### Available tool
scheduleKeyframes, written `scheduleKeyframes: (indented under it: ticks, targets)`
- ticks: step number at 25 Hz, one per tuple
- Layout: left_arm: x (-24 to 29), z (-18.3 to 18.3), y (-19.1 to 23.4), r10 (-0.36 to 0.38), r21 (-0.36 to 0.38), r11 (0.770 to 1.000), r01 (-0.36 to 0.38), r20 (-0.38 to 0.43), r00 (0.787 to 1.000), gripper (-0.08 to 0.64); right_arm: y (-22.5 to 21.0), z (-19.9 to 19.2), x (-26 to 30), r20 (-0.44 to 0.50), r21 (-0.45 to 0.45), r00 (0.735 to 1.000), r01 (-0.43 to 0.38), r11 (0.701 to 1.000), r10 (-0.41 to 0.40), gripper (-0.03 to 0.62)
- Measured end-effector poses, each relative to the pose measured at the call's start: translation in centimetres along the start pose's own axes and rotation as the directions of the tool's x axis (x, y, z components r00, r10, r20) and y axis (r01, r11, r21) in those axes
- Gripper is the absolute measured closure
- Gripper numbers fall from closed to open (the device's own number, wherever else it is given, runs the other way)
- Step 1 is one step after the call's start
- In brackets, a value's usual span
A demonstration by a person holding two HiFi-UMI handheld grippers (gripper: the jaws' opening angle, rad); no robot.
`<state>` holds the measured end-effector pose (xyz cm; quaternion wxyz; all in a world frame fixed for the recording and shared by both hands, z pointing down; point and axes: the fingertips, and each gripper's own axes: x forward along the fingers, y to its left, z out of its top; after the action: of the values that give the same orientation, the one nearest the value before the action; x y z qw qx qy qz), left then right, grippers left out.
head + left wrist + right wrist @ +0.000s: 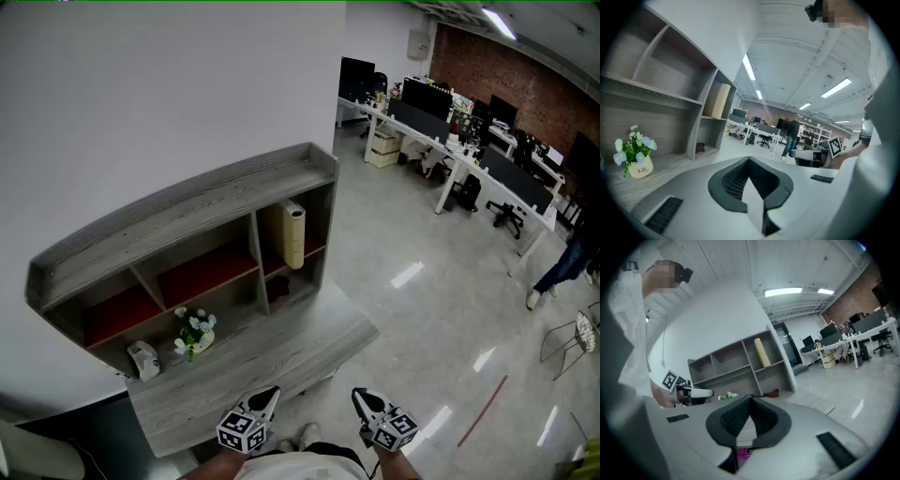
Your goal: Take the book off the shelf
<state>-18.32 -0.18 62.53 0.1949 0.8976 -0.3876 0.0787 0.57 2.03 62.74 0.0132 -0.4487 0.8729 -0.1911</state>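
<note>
The book [293,234] is a cream volume that stands upright in the upper right compartment of the grey wooden shelf [187,211]. It also shows in the left gripper view as the book [717,100] and in the right gripper view as the book [762,352]. My left gripper [270,394] and right gripper [359,398] hang low by my body, well short of the shelf. Both point toward it. The left gripper [749,159] is shut with nothing in it. On the right gripper [751,398] the pads also meet, and it is empty.
A small pot of flowers [195,335] and a white object [142,359] sit in the lower left bay. A dark red item [278,288] lies in the lower right bay. A grey ledge [262,361] juts out below the shelf. Office desks [450,141] and a person [562,267] stand at the far right.
</note>
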Motion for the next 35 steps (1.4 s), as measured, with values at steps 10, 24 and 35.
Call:
scheduleKeyframes:
  ticks: [10, 24, 35]
  targets:
    - [-1.4, -0.3, 0.2, 0.003, -0.015, 1.0, -0.003, 0.008, 1.0, 0.56, 1.5, -0.3, 0.0, 0.015, 0.004, 1.0, -0.002, 1.0, 0.002, 0.591]
    - [-1.8, -1.9, -1.1, -0.02, -0.028, 0.999, 0.019, 0.0, 1.0, 0.56, 2.3, -0.2, -1.3, 0.025, 0.001, 0.999, 0.03, 1.0, -0.03, 0.588]
    - [-2.8, -2.6, -1.0, -0.018, -0.036, 0.999, 0.018, 0.006, 1.0, 0.56, 2.0, -0.6, -2.0, 0.021, -0.011, 0.996, 0.089, 0.996, -0.089, 0.589]
